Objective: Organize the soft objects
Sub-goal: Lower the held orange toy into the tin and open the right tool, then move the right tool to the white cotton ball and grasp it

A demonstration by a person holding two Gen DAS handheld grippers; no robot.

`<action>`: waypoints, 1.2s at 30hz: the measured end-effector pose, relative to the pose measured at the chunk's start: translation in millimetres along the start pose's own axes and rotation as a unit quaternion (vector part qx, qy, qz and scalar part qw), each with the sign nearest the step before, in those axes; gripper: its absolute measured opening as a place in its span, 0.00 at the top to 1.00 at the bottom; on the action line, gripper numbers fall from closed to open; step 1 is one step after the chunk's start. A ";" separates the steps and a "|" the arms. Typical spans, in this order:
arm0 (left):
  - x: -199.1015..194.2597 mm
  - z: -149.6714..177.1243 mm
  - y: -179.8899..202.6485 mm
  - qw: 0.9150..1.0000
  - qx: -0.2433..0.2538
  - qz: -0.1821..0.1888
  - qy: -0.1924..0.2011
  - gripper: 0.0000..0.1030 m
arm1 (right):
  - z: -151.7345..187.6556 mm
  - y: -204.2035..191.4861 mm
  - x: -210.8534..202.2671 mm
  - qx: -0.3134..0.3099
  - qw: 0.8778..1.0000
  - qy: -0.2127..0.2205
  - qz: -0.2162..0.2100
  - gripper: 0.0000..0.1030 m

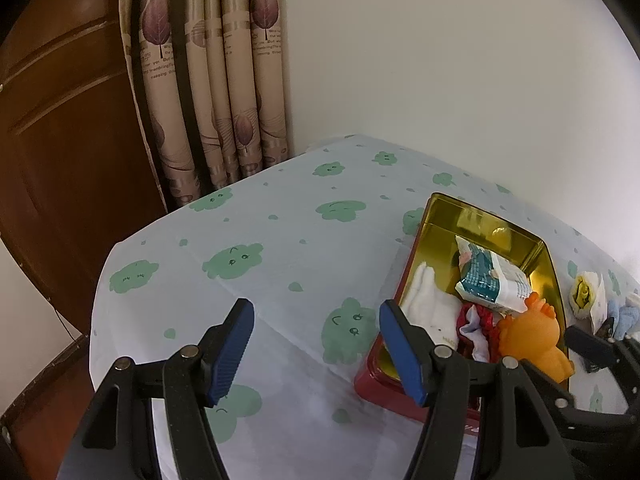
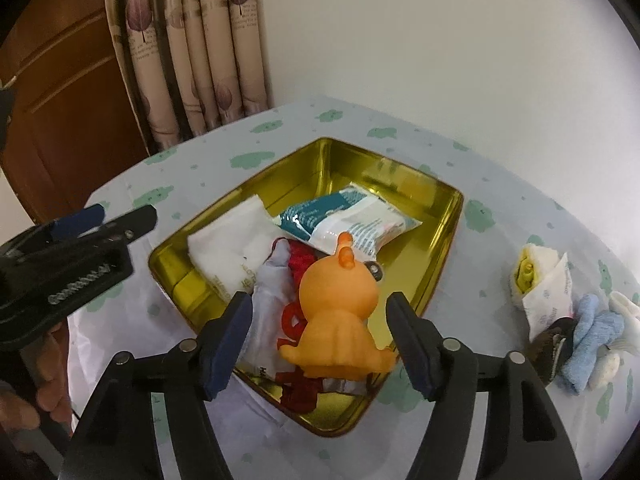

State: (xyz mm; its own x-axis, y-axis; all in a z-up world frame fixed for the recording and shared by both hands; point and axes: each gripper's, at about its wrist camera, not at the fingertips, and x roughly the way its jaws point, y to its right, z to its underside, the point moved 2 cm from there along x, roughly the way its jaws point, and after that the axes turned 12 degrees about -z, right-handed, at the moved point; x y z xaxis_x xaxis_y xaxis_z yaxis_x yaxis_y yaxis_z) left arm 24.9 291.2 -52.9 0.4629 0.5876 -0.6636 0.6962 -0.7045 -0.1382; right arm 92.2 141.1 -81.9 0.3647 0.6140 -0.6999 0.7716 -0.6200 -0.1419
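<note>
The right hand-held gripper (image 2: 318,344) is apart around the orange toy duck (image 2: 340,320) in the gold tin (image 2: 448,208), so lift away slowly without bumping it.

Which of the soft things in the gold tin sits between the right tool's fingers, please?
The orange toy duck: it sits in the tin between the open fingers, untouched, unlike the white cloth and teal packet behind.

Low in the centre of the frame, the right tool (image 2: 318,344) stands with its pads apart on either side of an orange toy duck (image 2: 340,320), touching neither flank. The duck sits in a gold tin (image 2: 448,208) with a white cloth (image 2: 228,240), a teal-and-white packet (image 2: 352,220) and red-and-grey fabric (image 2: 276,280). At right on the bench (image 2: 500,184) lie a yellow-and-white bundle (image 2: 536,272) and a blue towel (image 2: 592,332); the left tool (image 2: 80,224) enters at left.
</note>
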 end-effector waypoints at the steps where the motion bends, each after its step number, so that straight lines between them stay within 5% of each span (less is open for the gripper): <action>1: 0.0 0.1 0.5 1.000 0.002 0.000 0.000 0.35 | 0.0 -0.1 -2.0 0.000 1.000 0.001 0.000 0.34; 17: -7.3 1.5 11.8 0.999 0.036 -0.004 0.021 0.35 | 18.1 31.5 -52.5 0.040 0.999 0.034 0.015 0.34; 36: -9.7 4.0 13.8 0.998 0.048 -0.008 0.028 0.35 | 91.2 178.7 -126.3 0.130 0.977 0.032 0.164 0.34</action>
State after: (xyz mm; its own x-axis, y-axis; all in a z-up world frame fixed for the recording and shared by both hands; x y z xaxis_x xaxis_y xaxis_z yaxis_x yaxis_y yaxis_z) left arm 27.8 274.2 -51.3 0.4830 0.6189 -0.6194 0.6498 -0.7275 -0.2201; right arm 136.5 -91.8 -82.8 0.6093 0.3853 -0.6930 0.4518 -0.8869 -0.0959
